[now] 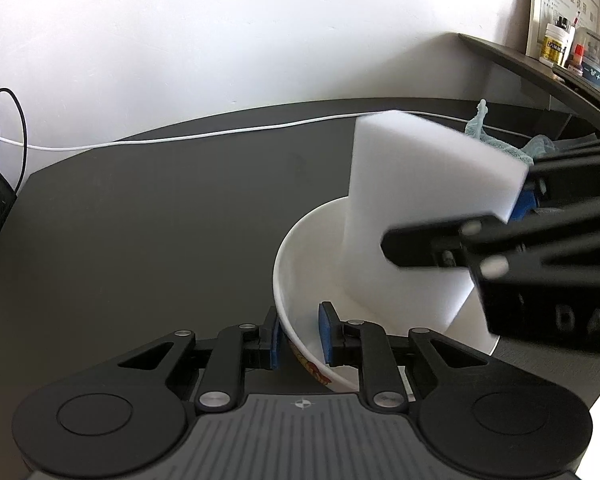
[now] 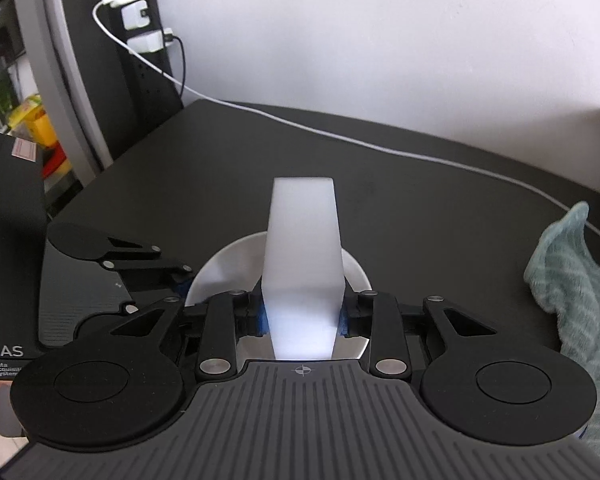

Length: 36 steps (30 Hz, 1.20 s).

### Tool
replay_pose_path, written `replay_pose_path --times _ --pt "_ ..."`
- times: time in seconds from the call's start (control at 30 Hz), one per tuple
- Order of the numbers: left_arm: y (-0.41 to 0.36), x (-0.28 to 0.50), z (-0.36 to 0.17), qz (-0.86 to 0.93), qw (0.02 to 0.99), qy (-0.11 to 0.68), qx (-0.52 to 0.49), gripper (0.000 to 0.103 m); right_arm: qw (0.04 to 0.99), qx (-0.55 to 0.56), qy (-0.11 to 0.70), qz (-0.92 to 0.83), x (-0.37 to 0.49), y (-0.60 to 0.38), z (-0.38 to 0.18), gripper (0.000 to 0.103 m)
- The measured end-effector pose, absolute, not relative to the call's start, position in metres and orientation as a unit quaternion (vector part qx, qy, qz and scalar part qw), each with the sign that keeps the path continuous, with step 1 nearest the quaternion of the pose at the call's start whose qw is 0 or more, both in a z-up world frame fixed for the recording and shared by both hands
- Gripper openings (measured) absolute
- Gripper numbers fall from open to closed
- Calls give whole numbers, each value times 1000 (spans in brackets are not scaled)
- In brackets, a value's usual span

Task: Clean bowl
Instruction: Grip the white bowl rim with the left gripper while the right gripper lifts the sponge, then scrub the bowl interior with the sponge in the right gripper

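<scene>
A white bowl (image 1: 300, 280) with a printed pattern on its outside stands on the dark table. My left gripper (image 1: 302, 338) is shut on the bowl's near rim, one blue pad inside and one outside the wall. A white sponge block (image 1: 420, 208) is clamped between the blue pads of my right gripper (image 1: 496, 216), which reaches in from the right, and the sponge's lower end sits inside the bowl. In the right wrist view the sponge (image 2: 302, 252) stands upright in my right gripper (image 2: 302, 320) over the bowl (image 2: 220, 268), with the left gripper (image 2: 180, 280) at the bowl's left rim.
A crumpled teal cloth (image 2: 572, 276) lies on the table at the right. A white cable (image 1: 220, 132) runs along the table's back edge to a power strip (image 2: 136, 12). A shelf (image 1: 540, 68) with small bottles hangs at the far right. A black box (image 2: 12, 240) is at the left.
</scene>
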<state>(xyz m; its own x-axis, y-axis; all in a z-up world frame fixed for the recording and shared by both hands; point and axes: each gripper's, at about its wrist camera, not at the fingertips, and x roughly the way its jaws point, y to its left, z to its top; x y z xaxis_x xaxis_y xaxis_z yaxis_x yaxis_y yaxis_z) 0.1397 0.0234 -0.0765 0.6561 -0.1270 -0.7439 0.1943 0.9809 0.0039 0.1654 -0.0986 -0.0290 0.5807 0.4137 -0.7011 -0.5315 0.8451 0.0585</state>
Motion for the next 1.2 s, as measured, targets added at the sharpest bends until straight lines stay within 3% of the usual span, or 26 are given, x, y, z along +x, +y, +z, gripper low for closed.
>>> replay_pose_path --times 0.2,0.4,0.5,0.7,0.9,1.2 --pt "23 144 -77 -88 909 405 39 19 884 -74 375 269 163 -98 -36 30" --pt "26 143 -77 -90 909 405 38 19 853 15 427 299 175 -125 -36 30" --pt "26 142 -77 -90 909 406 34 19 860 -28 432 271 179 -123 -29 30" --pt "22 146 -76 -85 907 411 40 20 883 -74 366 284 176 -104 -23 30" --pt "17 148 -77 -83 907 411 43 20 855 -110 406 305 169 -102 -30 30" --pt "12 152 -79 -80 905 415 50 21 872 -128 371 291 174 -89 -35 31"
